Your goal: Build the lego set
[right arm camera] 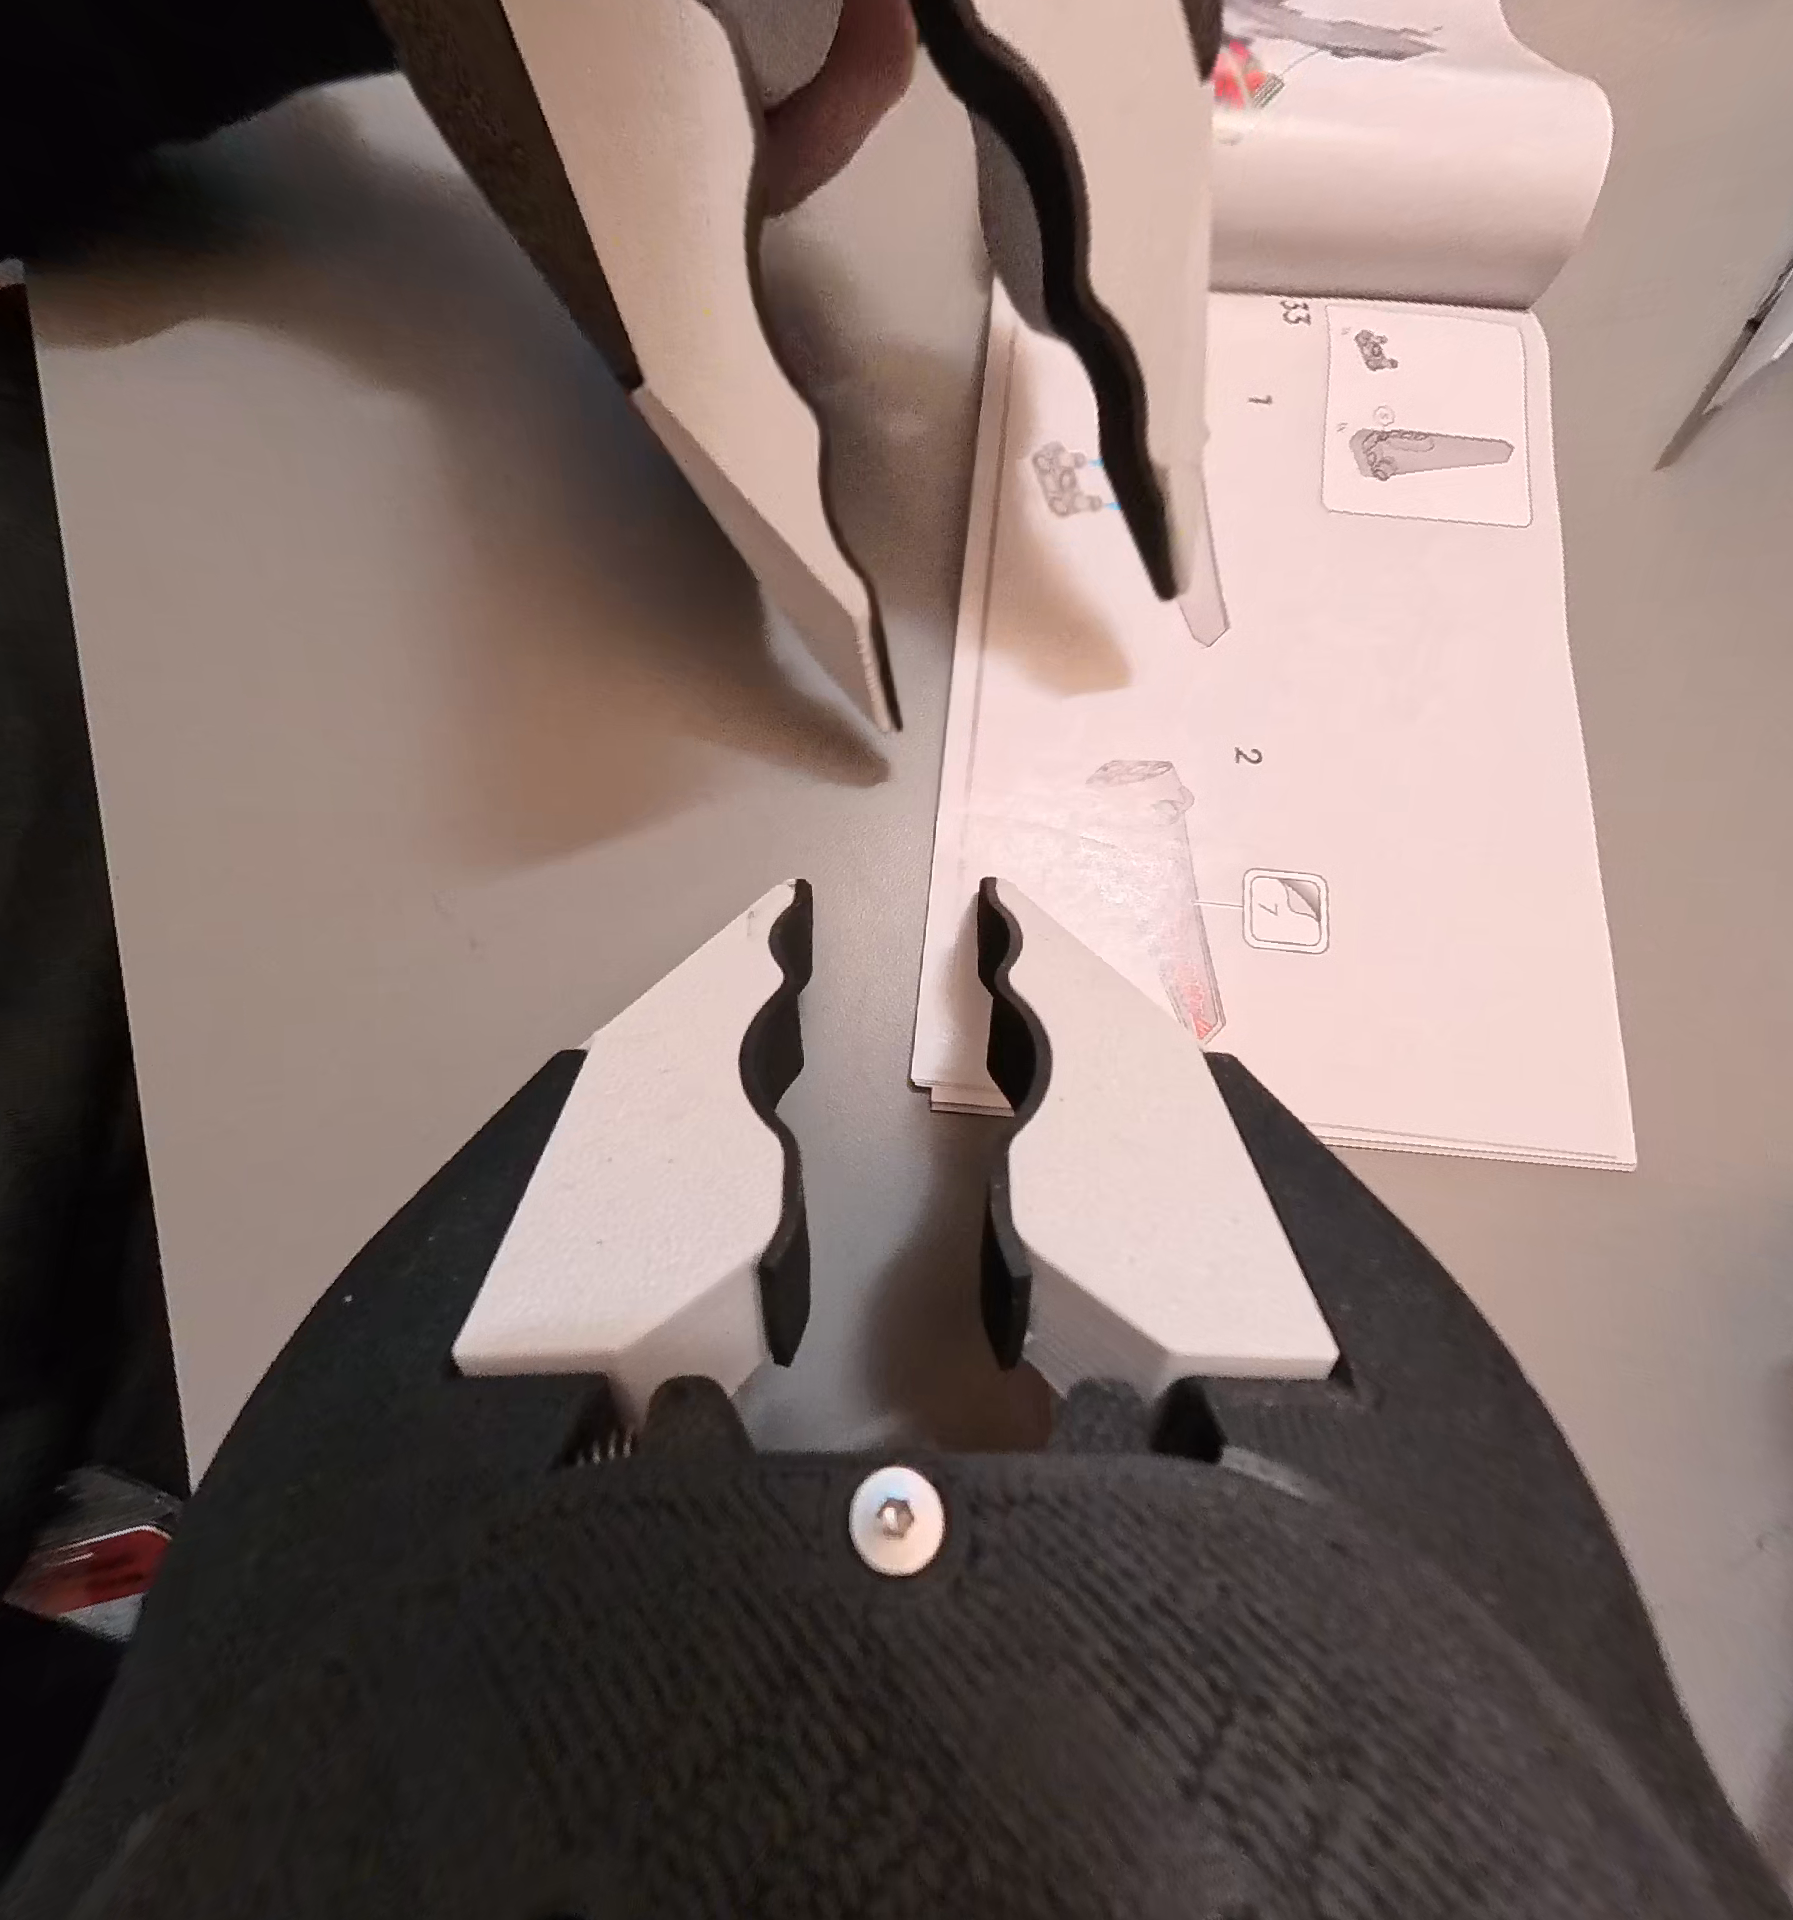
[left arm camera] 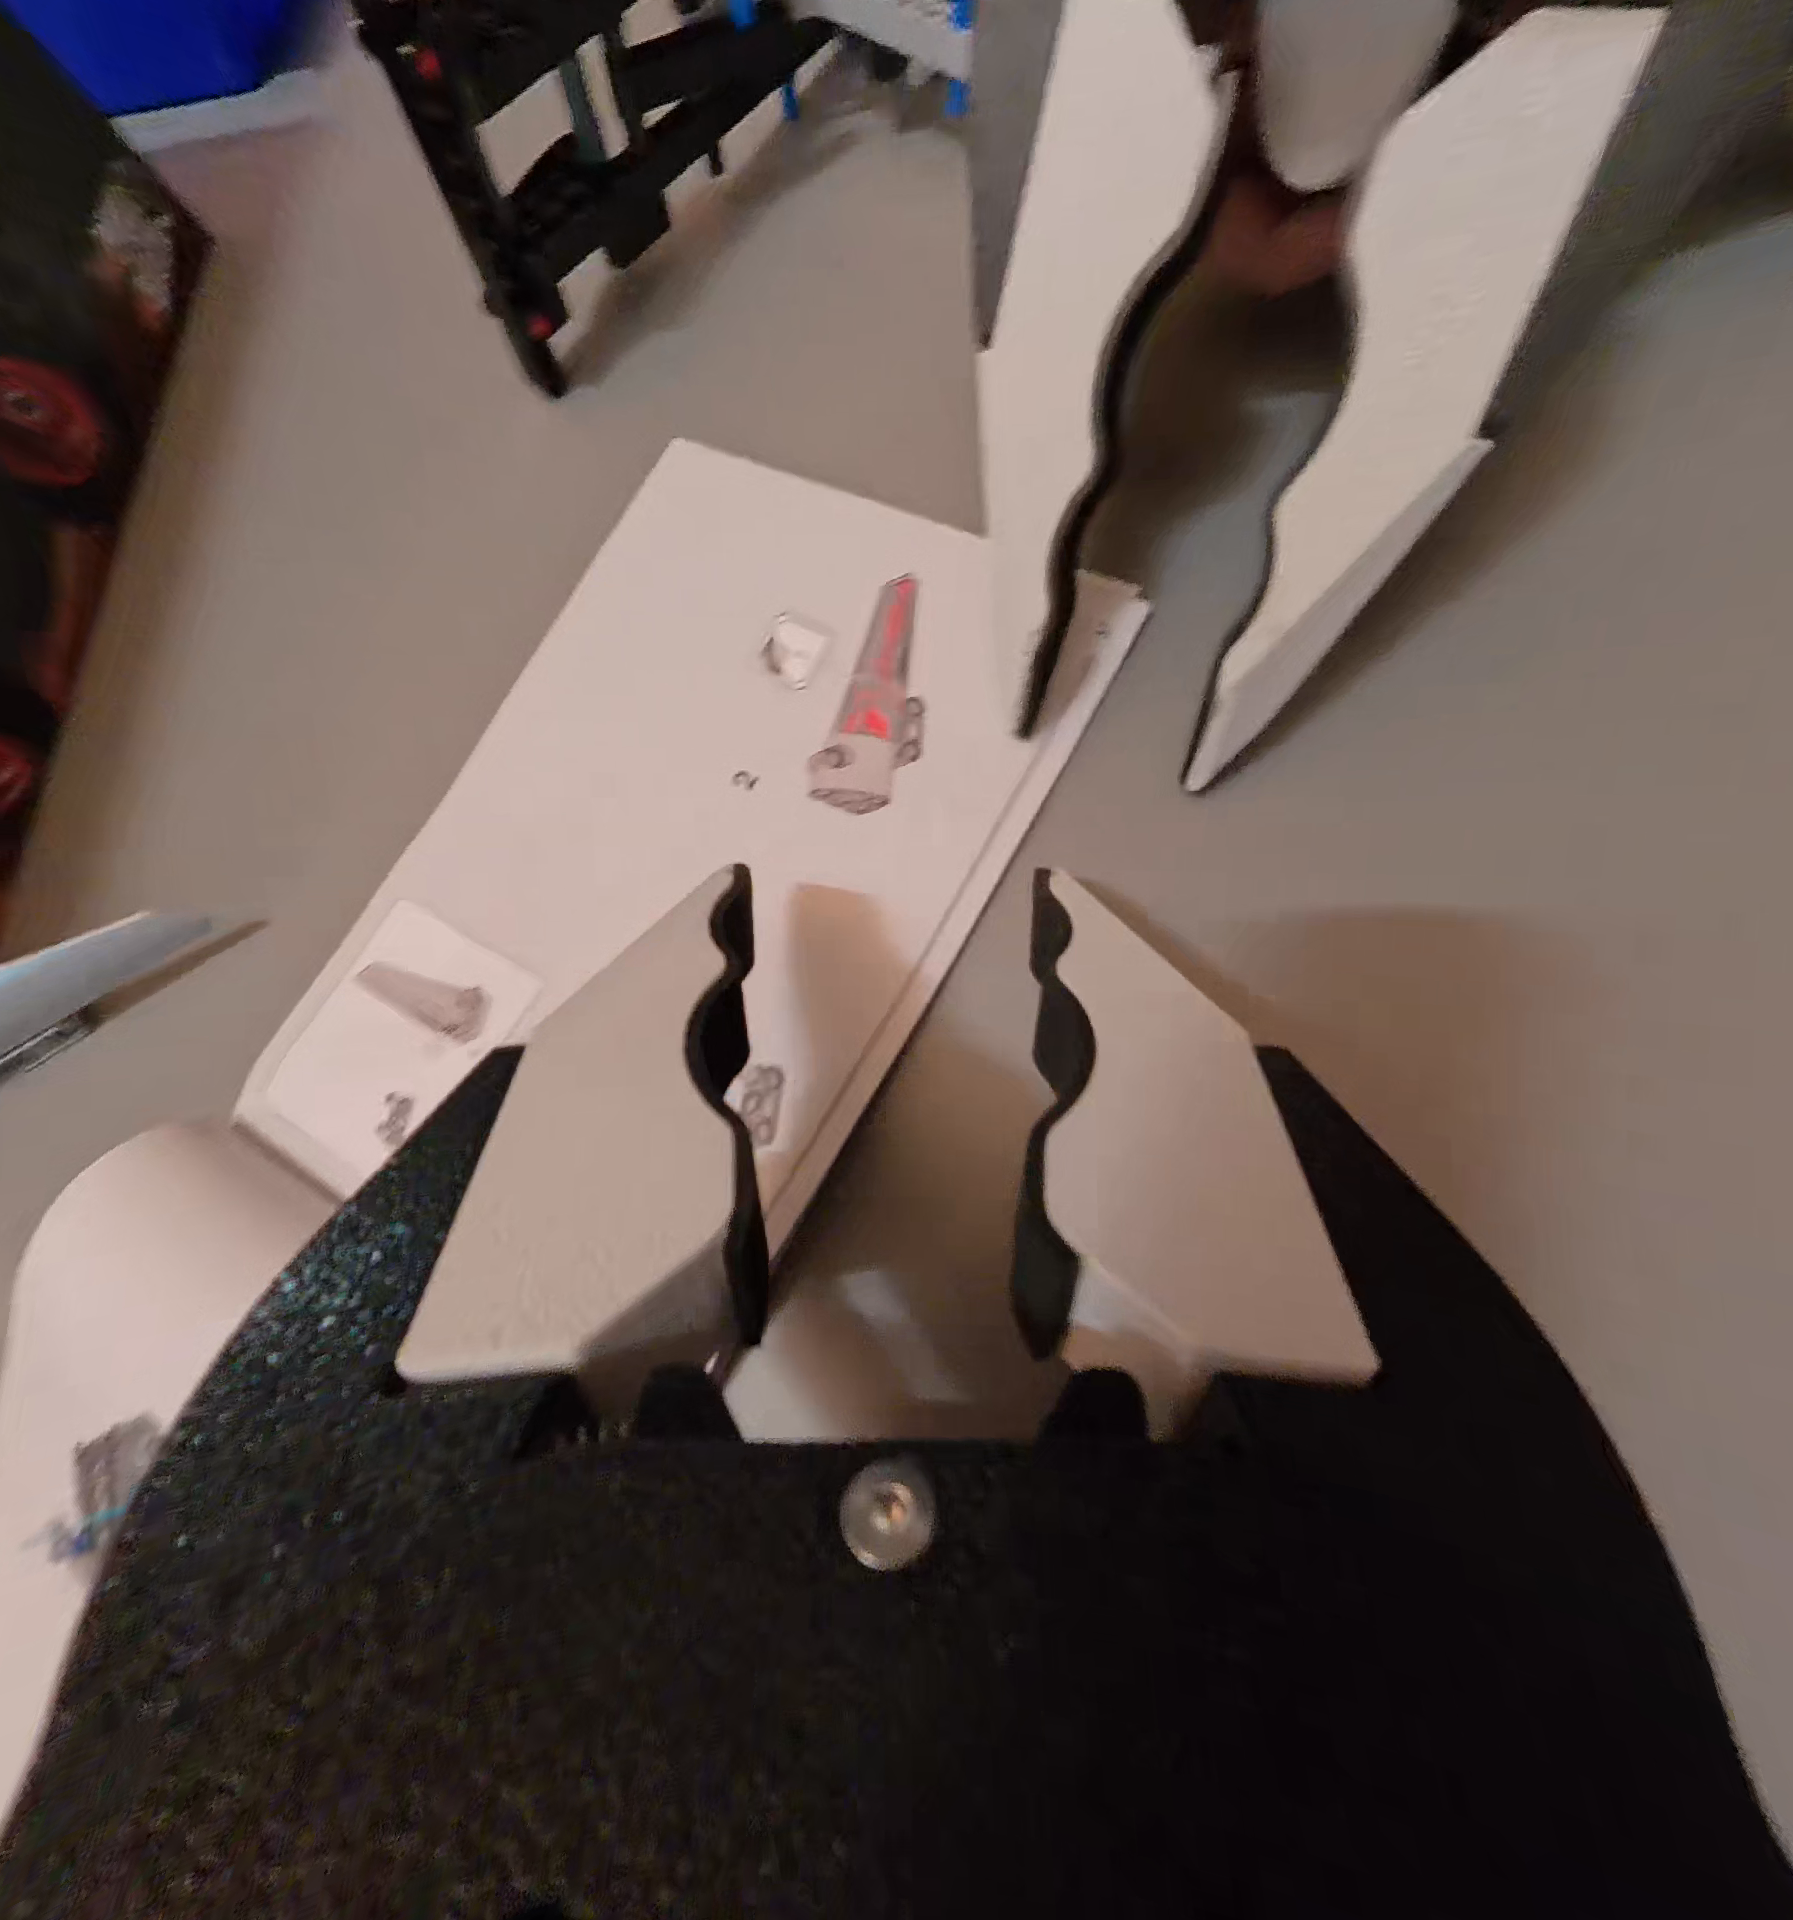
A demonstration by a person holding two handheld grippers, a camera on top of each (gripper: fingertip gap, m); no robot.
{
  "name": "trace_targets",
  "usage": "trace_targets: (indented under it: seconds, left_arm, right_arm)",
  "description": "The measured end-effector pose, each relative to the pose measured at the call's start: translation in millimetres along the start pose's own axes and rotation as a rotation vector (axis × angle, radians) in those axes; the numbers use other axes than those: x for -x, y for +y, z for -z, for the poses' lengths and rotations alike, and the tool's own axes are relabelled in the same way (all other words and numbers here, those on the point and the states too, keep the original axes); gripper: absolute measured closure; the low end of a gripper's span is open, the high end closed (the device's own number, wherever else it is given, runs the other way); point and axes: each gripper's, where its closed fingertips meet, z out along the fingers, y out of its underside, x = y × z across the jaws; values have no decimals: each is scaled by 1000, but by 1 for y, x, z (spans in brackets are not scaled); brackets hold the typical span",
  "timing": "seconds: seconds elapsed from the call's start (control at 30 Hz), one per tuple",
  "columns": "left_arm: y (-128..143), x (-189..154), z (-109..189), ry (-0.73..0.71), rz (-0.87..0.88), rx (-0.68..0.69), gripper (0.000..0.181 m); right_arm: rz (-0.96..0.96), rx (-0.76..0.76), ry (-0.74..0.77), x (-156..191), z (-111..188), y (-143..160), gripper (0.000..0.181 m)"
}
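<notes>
An open instruction booklet (left arm camera: 611, 727) lies on the grey table (left arm camera: 1494, 1039); it also shows in the right wrist view (right arm camera: 1391, 727). My left gripper (left arm camera: 890, 883) is open and empty, just above the booklet's right edge. My right gripper (right arm camera: 890, 894) is open and empty, over the table beside the booklet's near corner. The two grippers point at each other, tips apart. The right one shows at the upper right of the left wrist view (left arm camera: 1110, 753), and the left one at the top of the right wrist view (right arm camera: 1025, 652). No loose brick shows near either gripper.
A black built frame with red pins and blue parts (left arm camera: 559, 208) stands at the far side. A dark box with red round shapes (left arm camera: 19, 416) lies at the left. A white sheet-like thing (left arm camera: 61, 997) lies beside the booklet. The table edge (right arm camera: 50, 727) is at the left of the right wrist view. The left gripper's tips are roughly 5 centimeters from the right gripper's.
</notes>
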Motion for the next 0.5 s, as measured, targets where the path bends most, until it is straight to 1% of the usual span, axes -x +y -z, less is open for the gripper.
trace_targets:
  seconds: [0.13, 0.3, 0.4, 0.5]
  left_arm:
    - [5, 8, -5, -37, -2, 26, 134]
    - [6, 15, -5, -66, 25, 14, 136]
    - [5, 6, -6, -15, 11, 0, 133]
    - [4, 1, -8, 3, 0, -9, 133]
  right_arm:
    - [4, 8, 3, 0, 0, 0, 151]
    - [7, 9, 2, 1, 0, 0, 150]
    - [3, 3, -5, 1, 0, 0, 149]
    - [3, 2, -7, 1, 0, 0, 150]
